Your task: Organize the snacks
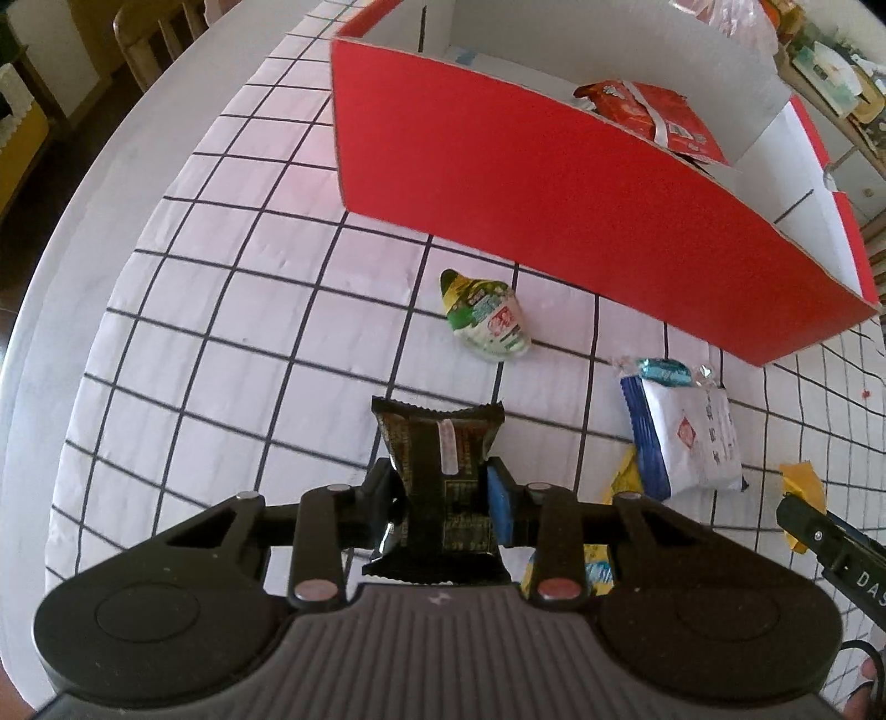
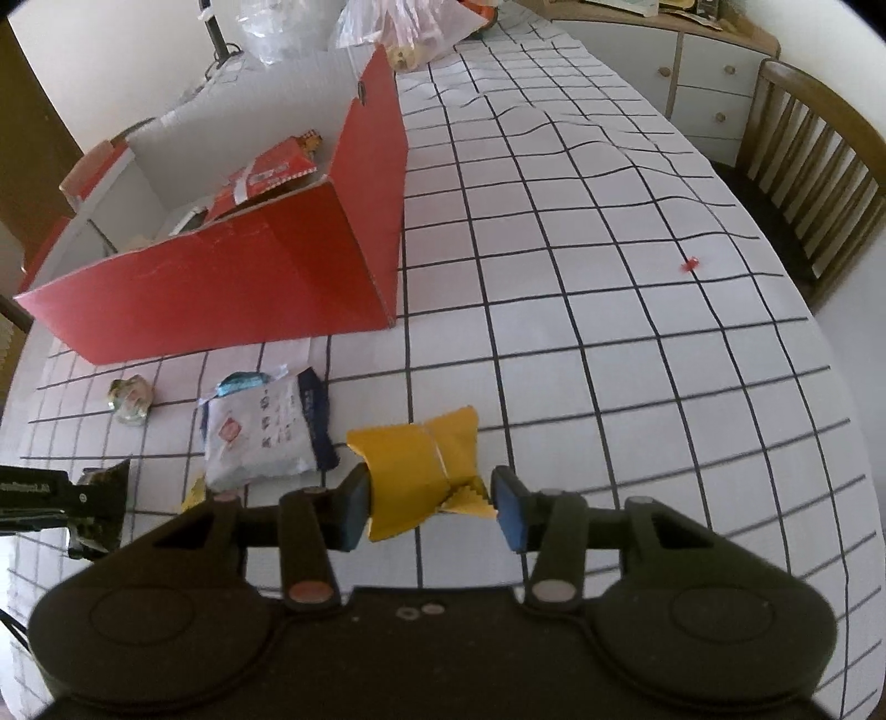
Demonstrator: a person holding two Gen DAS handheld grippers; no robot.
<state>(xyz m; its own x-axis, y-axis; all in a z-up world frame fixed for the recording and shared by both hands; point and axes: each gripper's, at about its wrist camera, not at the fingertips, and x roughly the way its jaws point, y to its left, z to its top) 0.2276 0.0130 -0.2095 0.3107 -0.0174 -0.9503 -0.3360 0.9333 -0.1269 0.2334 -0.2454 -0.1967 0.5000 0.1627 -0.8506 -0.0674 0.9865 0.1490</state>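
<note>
My left gripper point(image 1: 440, 493) is shut on a dark brown snack packet point(image 1: 440, 471), held above the table in front of the red box point(image 1: 554, 183). The box is open on top, with white inner dividers and red snack packs point(image 1: 648, 111) inside. My right gripper point(image 2: 429, 507) is open, its fingers on either side of a yellow snack packet point(image 2: 421, 471); the right pad stands apart from it. A green-white packet point(image 1: 487, 315), a white-blue packet point(image 1: 686, 437) and a small blue candy point(image 1: 662, 371) lie on the checked cloth. The left gripper also shows in the right wrist view point(image 2: 83, 498).
The red box point(image 2: 238, 277) stands at the left in the right wrist view. Plastic bags point(image 2: 398, 27) lie behind it. Wooden chairs point(image 2: 803, 166) and a white drawer cabinet point(image 2: 703, 72) stand beyond the table's edge. A small red mark point(image 2: 689, 265) is on the cloth.
</note>
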